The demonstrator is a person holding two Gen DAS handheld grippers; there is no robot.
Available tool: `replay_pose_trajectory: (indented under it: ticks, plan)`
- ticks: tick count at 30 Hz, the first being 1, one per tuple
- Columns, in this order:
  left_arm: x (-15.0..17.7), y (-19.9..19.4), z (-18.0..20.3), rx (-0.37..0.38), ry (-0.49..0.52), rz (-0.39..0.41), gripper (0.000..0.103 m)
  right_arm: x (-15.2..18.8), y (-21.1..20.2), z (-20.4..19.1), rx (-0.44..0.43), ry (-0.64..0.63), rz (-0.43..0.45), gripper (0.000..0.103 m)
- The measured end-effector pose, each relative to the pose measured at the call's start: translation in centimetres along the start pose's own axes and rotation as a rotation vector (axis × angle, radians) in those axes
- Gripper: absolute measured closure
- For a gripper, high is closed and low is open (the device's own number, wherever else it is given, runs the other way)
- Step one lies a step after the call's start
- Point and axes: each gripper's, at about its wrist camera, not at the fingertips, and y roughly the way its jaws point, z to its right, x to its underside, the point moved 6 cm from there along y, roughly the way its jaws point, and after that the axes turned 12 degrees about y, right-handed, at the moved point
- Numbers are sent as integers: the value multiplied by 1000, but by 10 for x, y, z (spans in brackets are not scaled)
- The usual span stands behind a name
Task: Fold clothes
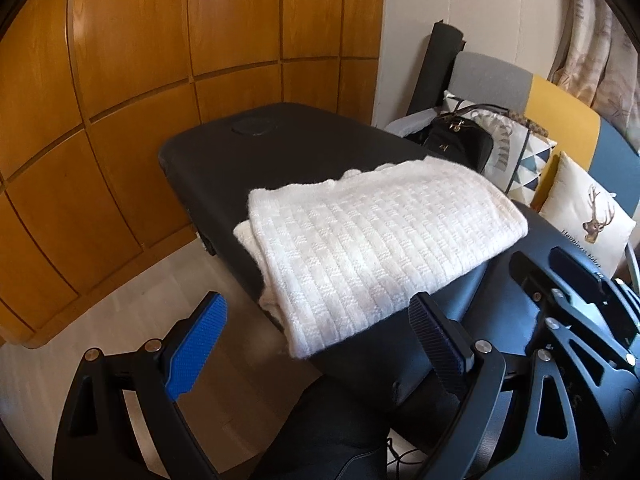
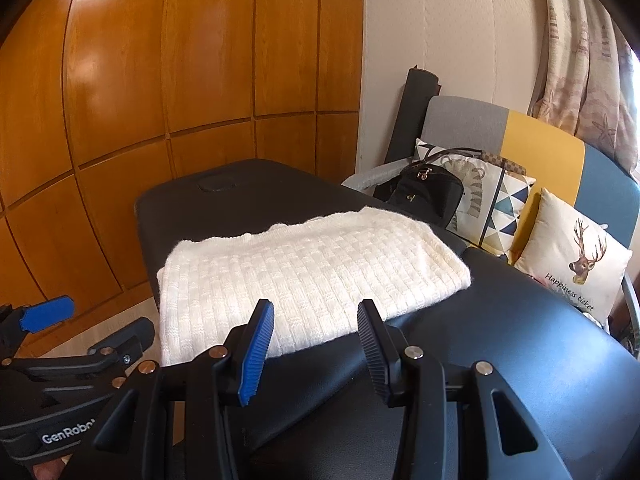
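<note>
Folded white sweater [image 2: 304,276] on black table [image 2: 500,340], beyond both grippers' parted, empty fingers [image 2: 256,356]

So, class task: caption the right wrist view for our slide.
Open right tongs hover before a folded white knit sweater on a black padded table.

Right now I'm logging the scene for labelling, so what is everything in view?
Knit sweater: one, white, folded, on the padded table, its left edge overhanging.
Padded table: one, black, in front of the wood panels.
Wood wall panels: many, orange-brown, behind.
Chair: one, grey, yellow and blue, at right.
Cushions: two, one deer print, one triangle print, on the chair.
Bag: one, black, on the chair.
Rolled mat: one, dark, against the wall.
Curtain: one, patterned, far right.
Left gripper: open, empty.
Right gripper: open, empty.
</note>
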Motion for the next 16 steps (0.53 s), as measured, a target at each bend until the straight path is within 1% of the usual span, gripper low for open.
replay_pose_trajectory:
  ticks: [4,10,16]
  plan:
    - [-1,-7,4,-30,20,52,9,1,1,2,0,8,-5,59]
    - [-1,-4,5,-11,19,35,9,2,3,5,2,15,-11,59]
    - [1,-5,5,-9,13,27,9,1,3,4,2,13,-12,59]
